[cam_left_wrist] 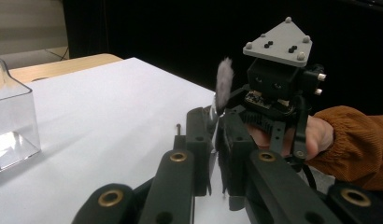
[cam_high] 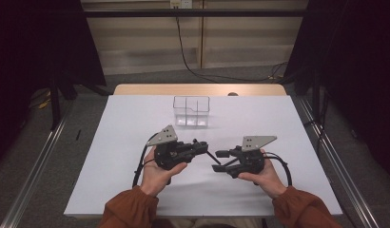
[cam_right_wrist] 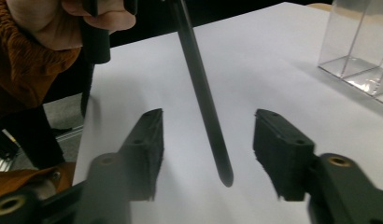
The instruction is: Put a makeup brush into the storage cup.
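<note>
So the left gripper (cam_high: pixel 201 145) has its jaws squeezed tight on a makeup brush (cam_left_wrist: pixel 223 88). In the left gripper view the two black pads are clamped together around the ferrule, and the fuzzy grey bristle tip sticks up above them, pointing toward the other hand. The brush's thin black handle (cam_right_wrist: pixel 203 98) runs out the other way, and in the right gripper view you can see it coming down from the top of the picture, slanting right into the gap between that gripper's jaws.

The right gripper (cam_high: pixel 220 160) is a different story: its jaws stand clearly apart, one pad on either side of the handle, with white table showing between the handle and each pad. So it's not pinching anything, and the rounded end of the handle just hangs between the open fingers (cam_right_wrist: pixel 147 149) without touching either one, as far as I can see.

From the high view both grippers sit close together over the near middle of the white table (cam_high: pixel 112 156), noses facing each other, and the brush bridges the gap between them. It's held off the surface, not lying on it.

Further back, near the far edge, there's a clear plastic organiser (cam_high: pixel 191 112) with divided compartments, well apart from both hands.
</note>
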{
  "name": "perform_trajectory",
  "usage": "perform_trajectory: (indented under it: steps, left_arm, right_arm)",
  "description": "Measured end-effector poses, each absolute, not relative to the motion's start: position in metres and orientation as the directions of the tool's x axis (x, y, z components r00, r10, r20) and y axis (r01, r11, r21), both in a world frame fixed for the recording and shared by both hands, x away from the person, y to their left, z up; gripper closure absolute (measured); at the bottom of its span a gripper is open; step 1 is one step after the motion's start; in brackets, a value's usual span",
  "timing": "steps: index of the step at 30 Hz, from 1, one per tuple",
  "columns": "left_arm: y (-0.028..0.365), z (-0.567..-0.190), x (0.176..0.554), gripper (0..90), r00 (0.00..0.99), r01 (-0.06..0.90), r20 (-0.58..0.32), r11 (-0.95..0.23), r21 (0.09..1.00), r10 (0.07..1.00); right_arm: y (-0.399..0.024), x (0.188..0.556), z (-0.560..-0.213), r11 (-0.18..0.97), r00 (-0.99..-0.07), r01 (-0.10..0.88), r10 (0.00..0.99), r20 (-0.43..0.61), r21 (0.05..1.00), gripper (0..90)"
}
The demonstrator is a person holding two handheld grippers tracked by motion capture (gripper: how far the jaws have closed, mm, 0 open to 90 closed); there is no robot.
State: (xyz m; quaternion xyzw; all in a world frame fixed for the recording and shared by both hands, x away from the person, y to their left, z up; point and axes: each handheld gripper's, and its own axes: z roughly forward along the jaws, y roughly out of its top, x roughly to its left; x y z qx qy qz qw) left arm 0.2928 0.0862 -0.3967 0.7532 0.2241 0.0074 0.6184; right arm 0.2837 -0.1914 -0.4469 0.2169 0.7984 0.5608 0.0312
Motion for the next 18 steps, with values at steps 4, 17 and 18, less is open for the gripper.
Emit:
perform_trajectory:
  steps: [4, 17, 18]
  left_arm:
    - [0.0870, -0.3960, 0.2929, 84.0, 0.899, 0.331, -0.268, -0.137, 0.934, 0.346]
    - [0.0918, -0.3932, 0.2943, 84.0, 0.892, 0.337, -0.268, -0.142, 0.931, 0.363]
    - [0.0923, -0.3931, 0.2943, 84.0, 0.891, 0.339, -0.269, -0.140, 0.930, 0.367]
  right_arm:
    - [-0.1911, 0.2832, -0.4461, 0.274, -0.901, 0.307, 0.392, 0.186, 0.912, 30.7]
    - [-0.1963, 0.2847, -0.4414, 0.231, -0.879, 0.328, 0.430, 0.206, 0.916, 2.5]
    - [-0.1964, 0.2845, -0.4411, 0.237, -0.879, 0.326, 0.432, 0.201, 0.915, 0.1]
